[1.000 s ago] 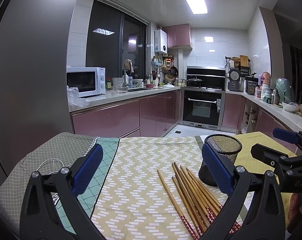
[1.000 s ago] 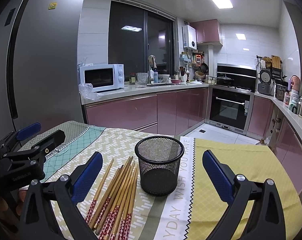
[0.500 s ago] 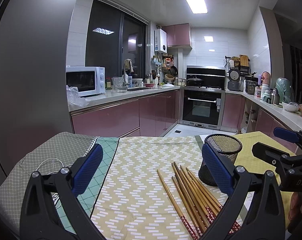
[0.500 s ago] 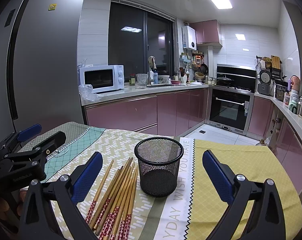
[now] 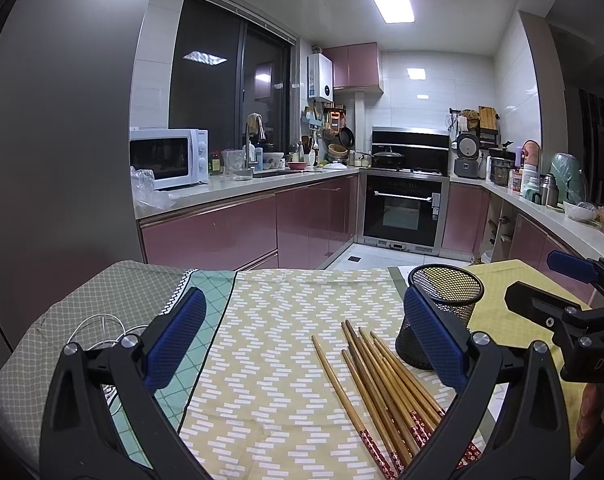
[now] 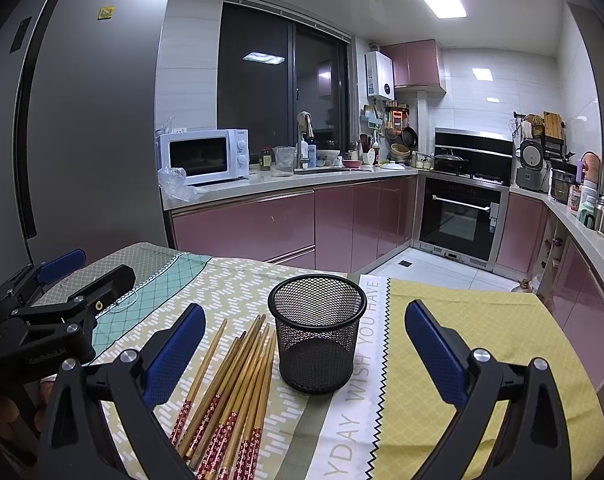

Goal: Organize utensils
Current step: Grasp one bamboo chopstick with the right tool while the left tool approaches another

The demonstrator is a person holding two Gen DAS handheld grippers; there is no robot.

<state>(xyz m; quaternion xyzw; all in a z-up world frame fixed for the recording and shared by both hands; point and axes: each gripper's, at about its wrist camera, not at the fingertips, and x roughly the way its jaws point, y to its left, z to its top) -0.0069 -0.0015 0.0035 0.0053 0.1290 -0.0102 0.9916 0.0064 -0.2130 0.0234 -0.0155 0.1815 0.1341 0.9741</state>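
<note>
Barely anything has shifted over the last second: my left gripper (image 5: 302,342) and right gripper (image 6: 305,348) still hover above the table with jaws spread wide and empty, so I judge no sorting has begun. Meanwhile the chopsticks (image 6: 232,392) lie bundled on the tablecloth (image 5: 270,360) just beside the mesh holder (image 6: 317,332), which looks empty.

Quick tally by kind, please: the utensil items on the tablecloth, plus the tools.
Wooden chopsticks: about 8, lying loose and overlapping, so the exact count is uncertain
Black mesh holder: 1, upright and empty
Tools: 2, the left tool and the right tool, both open
Total: about 11
</note>
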